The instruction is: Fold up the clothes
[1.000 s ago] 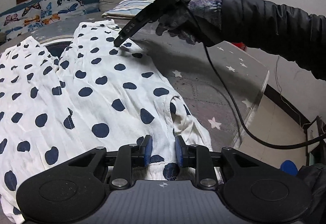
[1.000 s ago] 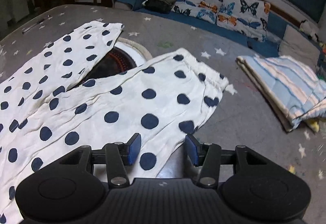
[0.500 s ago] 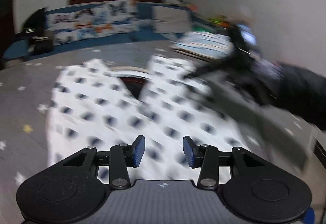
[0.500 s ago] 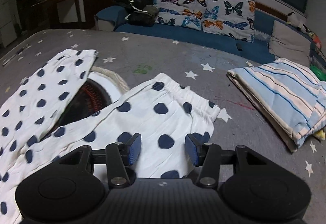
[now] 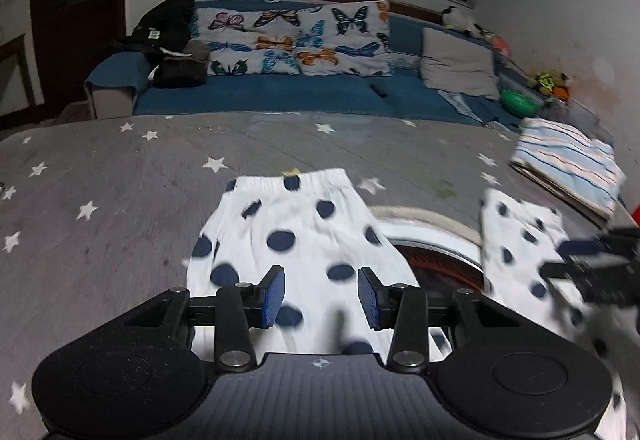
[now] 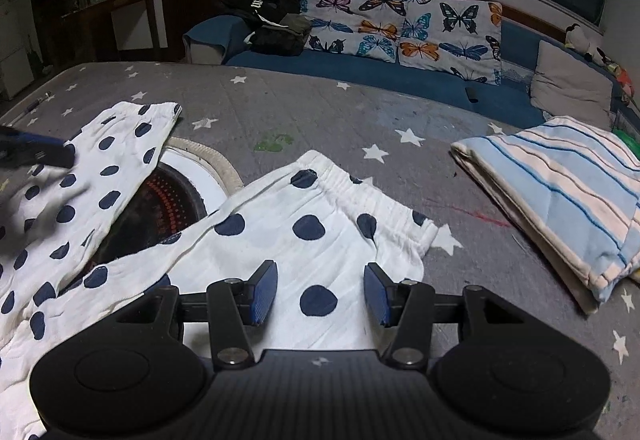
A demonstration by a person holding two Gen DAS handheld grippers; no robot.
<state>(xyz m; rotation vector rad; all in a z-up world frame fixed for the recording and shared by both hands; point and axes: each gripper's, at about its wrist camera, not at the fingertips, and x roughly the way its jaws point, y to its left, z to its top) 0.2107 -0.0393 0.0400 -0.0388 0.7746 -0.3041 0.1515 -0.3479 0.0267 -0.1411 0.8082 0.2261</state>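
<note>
Left wrist view: polka-dot trousers spread on the star-print table, both grippers poised over the leg ends.

Largest first: the grey table runs out ahead of both pairs of jaws, with a blue sofa and its butterfly cushions beyond its far edge. The white, navy-spotted trousers lie flat in a V, one leg under and ahead of each gripper, a round heater grille showing in the gap between the legs. A folded striped blanket lies right of the right jaws, well apart from the trousers. The left gripper has its jaws apart and empty above one leg's cuffed end. The right gripper likewise stands open, nothing pinched, over the other cuff.
</note>
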